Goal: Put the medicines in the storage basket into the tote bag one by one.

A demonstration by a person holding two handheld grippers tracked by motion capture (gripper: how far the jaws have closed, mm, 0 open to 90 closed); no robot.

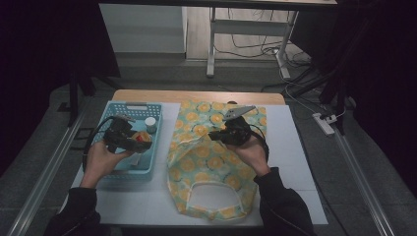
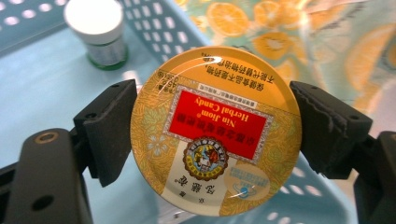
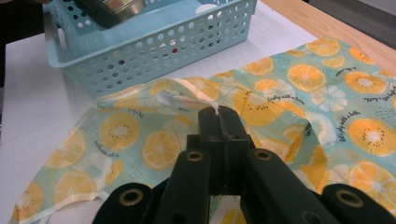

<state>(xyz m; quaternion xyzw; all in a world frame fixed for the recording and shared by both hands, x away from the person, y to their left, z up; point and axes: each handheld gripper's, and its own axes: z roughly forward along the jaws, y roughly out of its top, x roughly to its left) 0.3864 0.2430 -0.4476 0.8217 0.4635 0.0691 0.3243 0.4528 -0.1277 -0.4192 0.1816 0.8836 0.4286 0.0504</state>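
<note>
From the high view, my left gripper [image 1: 132, 139] holds the round yellow candy tin with the red label [image 1: 140, 137] above the pale blue perforated plastic basket [image 1: 116, 108], which sits at the left of the white table [image 1: 300, 162]. My right gripper [image 1: 220, 133] is over the blue fabric bag printed with orange slices [image 1: 206, 167], near its left edge, just beside the basket. The step, as I judge it, is carrying the tin across into the bag, so I should lift it clear of the basket wall before moving right.

In the left gripper view, the jaws clamp the candy tin [image 2: 215, 130] by its rim on two opposite sides, label facing the camera. The hold looks centred; a slick metal edge could slip, so I would keep the squeeze firm and the tin level. A small white-capped bottle [image 2: 97, 31] stands on the basket floor behind.

In the right gripper view, my right gripper [image 3: 218, 114] is pinched closed on a fold of the bag's cloth [image 3: 187, 100], raising a ridge. I judge I should pull that fold up and away to make a real opening before the tin arrives.
</note>
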